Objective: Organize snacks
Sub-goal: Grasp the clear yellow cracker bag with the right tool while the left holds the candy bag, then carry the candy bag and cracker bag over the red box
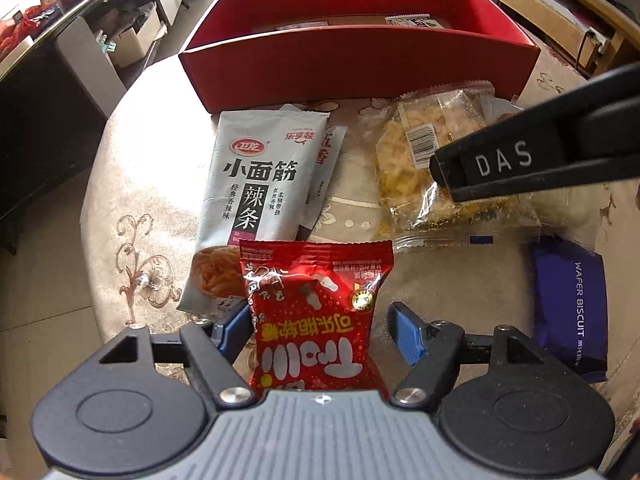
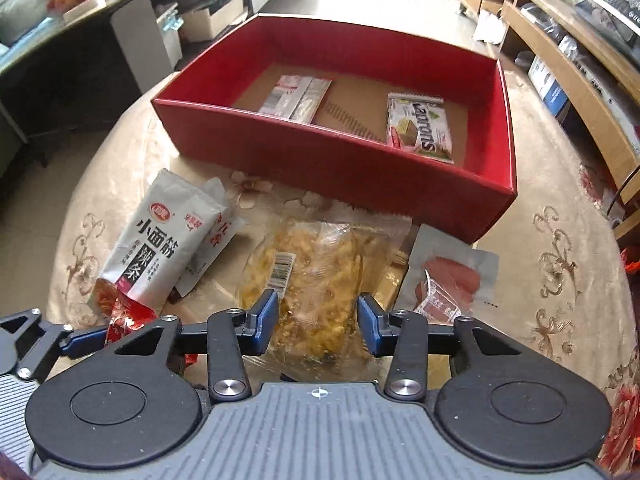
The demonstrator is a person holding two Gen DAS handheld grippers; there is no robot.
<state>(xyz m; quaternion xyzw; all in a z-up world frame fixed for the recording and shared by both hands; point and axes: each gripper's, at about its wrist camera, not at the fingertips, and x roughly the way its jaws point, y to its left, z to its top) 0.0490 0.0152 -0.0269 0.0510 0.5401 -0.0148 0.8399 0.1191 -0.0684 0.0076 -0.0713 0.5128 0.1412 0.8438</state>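
Note:
A red snack packet [image 1: 316, 312] lies on the table between the open fingers of my left gripper [image 1: 318, 330]; the left finger is at its edge and the right one stands apart. My right gripper [image 2: 317, 322] is open, its fingers on either side of a clear bag of yellow snacks [image 2: 320, 276], which also shows in the left wrist view [image 1: 436, 172]. A grey spicy-strip packet [image 1: 260, 176] lies over a second one [image 2: 160, 240]. The red box [image 2: 344, 156] at the back holds a silver packet [image 2: 296, 98] and a wafer packet [image 2: 420, 128].
A blue wafer biscuit packet [image 1: 570, 308] lies right of my left gripper. A silver sausage packet [image 2: 448, 276] lies right of the clear bag. The round table [image 2: 560, 280] has a patterned cloth. Desks, boxes and shelves stand around it.

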